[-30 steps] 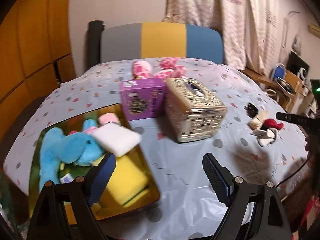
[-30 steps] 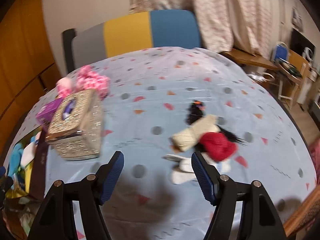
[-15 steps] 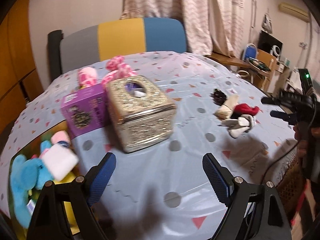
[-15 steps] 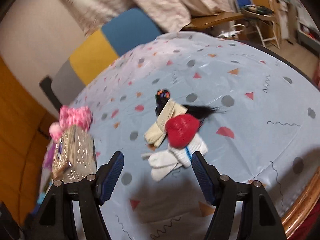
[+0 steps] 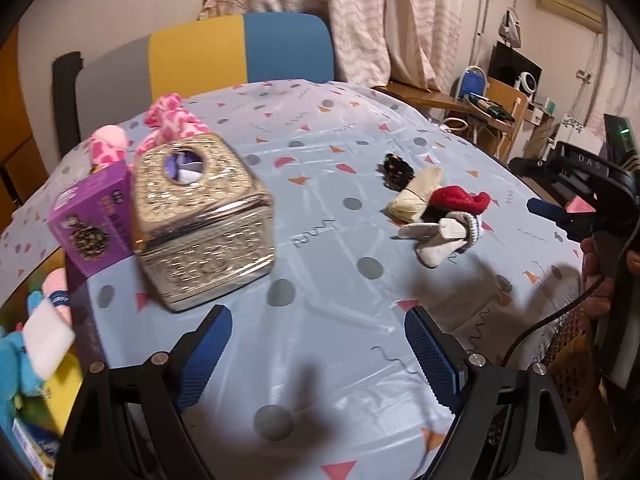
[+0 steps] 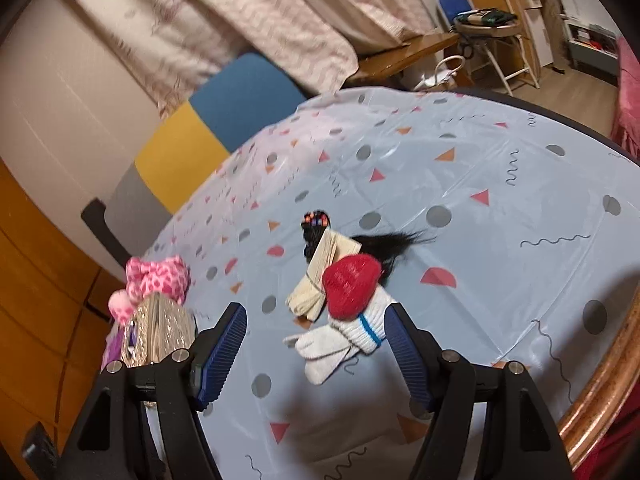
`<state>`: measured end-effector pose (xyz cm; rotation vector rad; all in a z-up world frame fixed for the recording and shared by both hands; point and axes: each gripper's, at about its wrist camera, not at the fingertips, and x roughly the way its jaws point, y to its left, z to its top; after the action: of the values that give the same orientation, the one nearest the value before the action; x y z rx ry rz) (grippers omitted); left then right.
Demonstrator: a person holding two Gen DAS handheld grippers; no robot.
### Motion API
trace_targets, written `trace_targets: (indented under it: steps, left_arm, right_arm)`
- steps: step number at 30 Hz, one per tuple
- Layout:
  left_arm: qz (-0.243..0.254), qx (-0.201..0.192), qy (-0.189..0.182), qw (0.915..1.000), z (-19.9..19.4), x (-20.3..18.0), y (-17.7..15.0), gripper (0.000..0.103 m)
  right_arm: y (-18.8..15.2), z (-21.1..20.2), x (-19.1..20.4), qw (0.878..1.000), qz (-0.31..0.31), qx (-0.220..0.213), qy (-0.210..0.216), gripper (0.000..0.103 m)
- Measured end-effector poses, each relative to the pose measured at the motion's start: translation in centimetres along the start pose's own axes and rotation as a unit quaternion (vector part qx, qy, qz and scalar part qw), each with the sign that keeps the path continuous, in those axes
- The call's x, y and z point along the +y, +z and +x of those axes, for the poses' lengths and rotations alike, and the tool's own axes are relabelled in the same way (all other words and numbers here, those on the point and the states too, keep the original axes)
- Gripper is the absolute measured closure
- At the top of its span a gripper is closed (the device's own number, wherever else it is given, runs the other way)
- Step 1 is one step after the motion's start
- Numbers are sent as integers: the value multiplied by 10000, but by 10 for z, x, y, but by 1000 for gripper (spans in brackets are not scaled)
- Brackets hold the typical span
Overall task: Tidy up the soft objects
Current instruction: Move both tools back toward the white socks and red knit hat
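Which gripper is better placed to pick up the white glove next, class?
Right. The right gripper hangs open just above the white glove; the left gripper, also open, sits farther back.

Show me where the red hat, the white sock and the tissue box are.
red hat (image 6: pixel 352 286), right wrist view, middle of its knit crown.
white sock (image 6: pixel 340 340), right wrist view, on the sock's body left of the blue stripe.
tissue box (image 5: pixel 204 228), left wrist view, on its front embossed side.

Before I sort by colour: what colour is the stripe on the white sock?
Blue, on the sock's cuff; clearest in the right wrist view.
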<state>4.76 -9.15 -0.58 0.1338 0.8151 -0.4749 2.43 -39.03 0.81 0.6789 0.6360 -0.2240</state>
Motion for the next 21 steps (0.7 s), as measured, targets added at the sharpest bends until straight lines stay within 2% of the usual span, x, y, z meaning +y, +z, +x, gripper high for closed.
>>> trace_targets:
  steps: [4, 11, 14, 18, 21]
  left_arm:
    - [169, 5, -247, 9996, 10, -14, 8, 17]
    - [670, 149, -787, 9945, 40, -48, 32, 39]
    - [905, 219, -1063, 9900, 55, -66, 43, 40]
    - [1328, 251, -1501, 9794, 74, -96, 56, 40]
    - [1717, 243, -1598, 9718, 91, -120, 64, 34]
  right_arm:
    - [2, -8, -10, 9993, 267, -265, -20, 30]
    - [5, -11, -24, 9975, 612, -338, 47, 30]
    - [5, -13, -27, 9967, 698, -408, 99, 30]
    - [6, -14, -32, 9956, 810, -438, 172, 30]
    - [6, -13, -35, 9949, 890, -413, 215, 30]
